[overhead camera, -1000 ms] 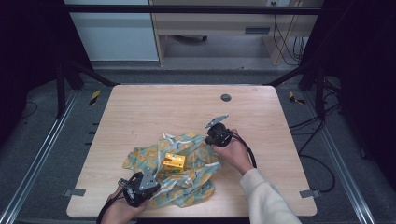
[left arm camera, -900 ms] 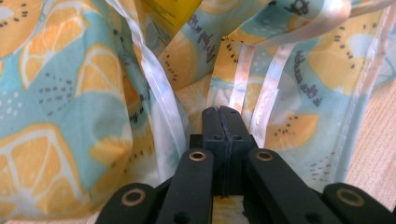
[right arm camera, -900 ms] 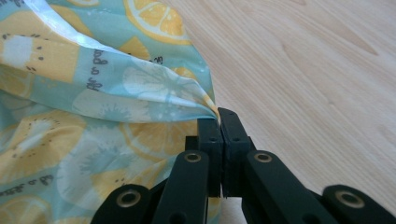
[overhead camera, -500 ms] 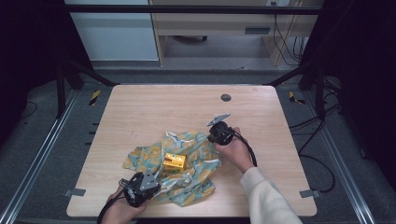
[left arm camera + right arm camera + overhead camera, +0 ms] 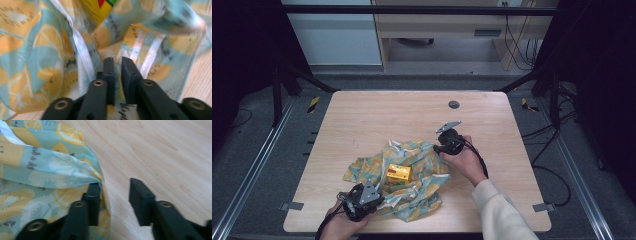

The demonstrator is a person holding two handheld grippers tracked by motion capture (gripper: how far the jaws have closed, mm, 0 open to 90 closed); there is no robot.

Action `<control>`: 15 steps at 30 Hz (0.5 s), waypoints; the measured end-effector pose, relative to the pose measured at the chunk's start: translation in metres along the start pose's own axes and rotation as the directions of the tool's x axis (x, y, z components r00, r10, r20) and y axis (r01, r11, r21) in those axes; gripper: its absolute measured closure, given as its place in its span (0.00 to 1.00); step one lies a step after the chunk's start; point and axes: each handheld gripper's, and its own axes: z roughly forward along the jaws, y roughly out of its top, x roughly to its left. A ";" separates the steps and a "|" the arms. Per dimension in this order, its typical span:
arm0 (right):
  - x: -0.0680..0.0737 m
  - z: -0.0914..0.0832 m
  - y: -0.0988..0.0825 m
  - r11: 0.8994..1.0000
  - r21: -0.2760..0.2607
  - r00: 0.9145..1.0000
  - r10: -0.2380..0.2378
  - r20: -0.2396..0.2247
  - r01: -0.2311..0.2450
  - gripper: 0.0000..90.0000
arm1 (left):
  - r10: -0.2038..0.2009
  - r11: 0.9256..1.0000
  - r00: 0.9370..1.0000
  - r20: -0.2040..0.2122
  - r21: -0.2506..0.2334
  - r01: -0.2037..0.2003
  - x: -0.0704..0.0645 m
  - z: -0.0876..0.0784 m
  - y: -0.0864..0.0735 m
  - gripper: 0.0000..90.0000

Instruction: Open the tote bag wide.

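While a crumpled cloth (image 5: 399, 175) printed with orange slices on pale blue lies spread over the near middle of the wooden bench (image 5: 377, 115), a small yellow box (image 5: 398, 173) sits on top of it, roughly at its centre. At the near left corner of the bench, the left gripper (image 5: 377, 198) is held by a hand (image 5: 343, 226) and reaches into the cloth's near edge; in the left gripper view its fingers (image 5: 109, 72) stand narrow, with a fold of the printed fabric pinched in the slim gap between them. Toward the right side of the bench, the right gripper (image 5: 438, 148) sits at the cloth's far right edge, held by a hand (image 5: 464, 161) in a pale sleeve (image 5: 499, 215). In the right gripper view its fingers (image 5: 141, 197) are wide apart, one tucked under the cloth's hem, the other over bare wood. A dark round grommet (image 5: 454, 104) is set near the far edge of the bench.
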 end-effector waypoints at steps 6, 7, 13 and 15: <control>0.009 -0.026 0.003 0.998 -0.065 1.000 0.000 -0.018 -0.001 0.42 | -0.038 0.995 0.998 -0.045 -0.096 0.033 0.007 -0.014 0.002 0.70; 0.011 -0.030 0.003 0.997 -0.076 1.000 -0.005 -0.017 0.004 0.41 | -0.058 0.992 0.997 -0.046 -0.116 0.052 0.007 -0.016 0.002 0.67; 0.021 -0.054 0.004 0.993 -0.112 0.999 -0.030 -0.045 0.025 0.39 | -0.070 0.986 0.995 -0.065 -0.156 0.059 0.008 -0.025 0.003 0.65; 0.025 -0.060 0.002 0.991 -0.125 0.997 -0.045 -0.057 0.037 0.40 | -0.082 0.983 0.994 -0.073 -0.172 0.069 0.009 -0.028 0.003 0.65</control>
